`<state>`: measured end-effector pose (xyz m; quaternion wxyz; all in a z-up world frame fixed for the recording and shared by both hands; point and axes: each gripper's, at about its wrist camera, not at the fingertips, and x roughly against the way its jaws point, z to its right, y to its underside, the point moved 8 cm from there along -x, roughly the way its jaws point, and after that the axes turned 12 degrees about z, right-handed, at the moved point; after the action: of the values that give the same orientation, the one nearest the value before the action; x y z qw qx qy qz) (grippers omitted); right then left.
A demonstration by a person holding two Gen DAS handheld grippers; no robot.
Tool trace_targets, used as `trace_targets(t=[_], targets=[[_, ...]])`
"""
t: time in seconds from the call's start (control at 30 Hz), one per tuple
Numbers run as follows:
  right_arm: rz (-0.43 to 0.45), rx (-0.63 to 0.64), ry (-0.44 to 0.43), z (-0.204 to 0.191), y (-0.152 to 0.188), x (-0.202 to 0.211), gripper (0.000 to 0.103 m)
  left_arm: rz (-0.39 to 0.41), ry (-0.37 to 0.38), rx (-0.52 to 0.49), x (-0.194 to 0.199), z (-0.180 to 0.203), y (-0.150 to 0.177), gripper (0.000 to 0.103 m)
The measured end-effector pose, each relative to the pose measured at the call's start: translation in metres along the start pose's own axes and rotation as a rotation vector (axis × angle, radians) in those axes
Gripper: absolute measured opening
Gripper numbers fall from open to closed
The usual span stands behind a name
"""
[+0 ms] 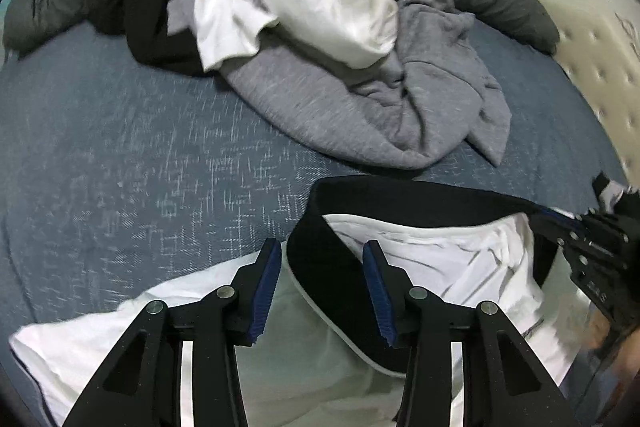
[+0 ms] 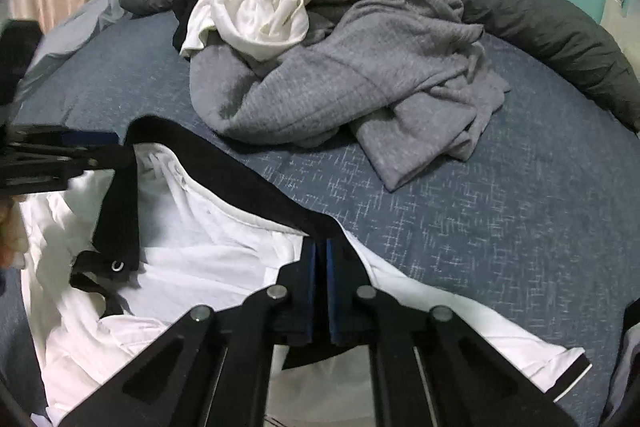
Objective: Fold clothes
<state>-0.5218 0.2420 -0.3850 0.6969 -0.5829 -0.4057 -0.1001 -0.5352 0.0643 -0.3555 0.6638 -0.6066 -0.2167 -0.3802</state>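
With the right gripper (image 2: 320,247) fingers clamped on the white garment's black collar band (image 2: 248,183) at the bed's (image 2: 480,207) 6 o'clock edge, and the left gripper (image 1: 320,259) fingers part-open astride it without gripping, lifting risks one-sided sag.

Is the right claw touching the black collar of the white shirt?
Touching. In the right wrist view the right claw has its blue pads shut on the black collar, with no gap showing.
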Motion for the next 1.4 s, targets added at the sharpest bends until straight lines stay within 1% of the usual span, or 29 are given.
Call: trace_targets(t=[0.03, 0.07, 0.1, 0.13, 0.17, 0.37, 0.47, 0.53, 0.6, 0.67, 0.7, 0.8, 0.9, 0.93, 0.97, 1.0, 1.1, 1.2, 1.27, 1.4], targets=[[0.006, -0.002, -0.003, 0.001, -0.001, 0.003, 0.004, -0.006, 0.003, 0.012, -0.002, -0.003, 0.001, 0.032], [0.013, -0.001, -0.005, 0.003, -0.003, 0.005, 0.004, -0.007, -0.003, 0.000, -0.001, -0.004, 0.002, 0.017], [0.020, 0.003, -0.005, 0.004, -0.004, 0.008, 0.004, -0.008, -0.008, -0.012, -0.001, -0.005, 0.002, 0.006], [0.027, 0.002, -0.004, 0.006, -0.006, 0.009, 0.004, -0.008, -0.013, -0.023, 0.000, -0.007, 0.003, 0.002], [0.033, -0.002, -0.003, 0.008, -0.007, 0.011, 0.004, -0.004, -0.011, -0.026, 0.002, -0.008, 0.002, 0.000], [0.059, -0.017, -0.002, 0.006, -0.013, 0.019, 0.004, 0.029, 0.021, -0.016, 0.022, -0.011, -0.007, 0.000], [0.061, -0.011, -0.004, 0.002, -0.016, 0.020, 0.004, 0.022, 0.033, -0.003, 0.026, -0.007, -0.010, 0.001], [0.065, -0.023, -0.004, 0.002, -0.017, 0.020, 0.004, 0.021, 0.038, 0.006, 0.025, -0.001, -0.012, 0.009], [0.069, -0.041, -0.009, 0.001, -0.017, 0.020, 0.004, 0.006, 0.028, 0.005, 0.017, 0.008, -0.012, 0.037], [0.068, -0.045, -0.014, 0.000, -0.016, 0.022, 0.004, -0.012, -0.019, 0.018, 0.007, 0.008, -0.008, 0.049], [0.069, -0.043, -0.017, 0.000, -0.016, 0.023, 0.004, -0.023, -0.045, 0.029, 0.001, 0.007, -0.006, 0.050], [0.070, -0.032, -0.019, 0.000, -0.014, 0.025, 0.004, -0.049, -0.080, 0.056, -0.014, 0.004, -0.002, 0.050], [0.078, -0.035, -0.028, 0.001, -0.013, 0.027, 0.004, -0.044, -0.113, 0.010, -0.022, 0.004, -0.003, 0.050], [0.081, -0.037, -0.031, 0.001, -0.012, 0.028, 0.004, -0.040, -0.116, 0.003, -0.023, 0.003, -0.004, 0.046], [0.084, -0.039, -0.034, 0.001, -0.012, 0.029, 0.004, -0.035, -0.112, 0.002, -0.023, 0.002, -0.005, 0.028], [0.087, -0.039, -0.036, 0.001, -0.011, 0.029, 0.004, -0.030, -0.111, 0.004, -0.021, 0.000, -0.006, 0.014], [0.098, -0.030, -0.032, -0.001, -0.011, 0.032, 0.004, -0.009, -0.087, -0.004, -0.011, -0.002, -0.010, 0.011], [0.112, -0.023, -0.016, -0.001, -0.014, 0.036, 0.004, 0.025, -0.061, -0.017, 0.010, -0.006, -0.017, 0.010], [0.130, -0.028, -0.007, -0.001, -0.020, 0.042, 0.003, 0.045, -0.039, -0.020, 0.025, -0.009, -0.022, 0.009], [0.167, -0.029, -0.004, -0.004, -0.044, 0.056, 0.003, 0.085, -0.023, -0.029, 0.058, -0.016, -0.042, 0.009]])
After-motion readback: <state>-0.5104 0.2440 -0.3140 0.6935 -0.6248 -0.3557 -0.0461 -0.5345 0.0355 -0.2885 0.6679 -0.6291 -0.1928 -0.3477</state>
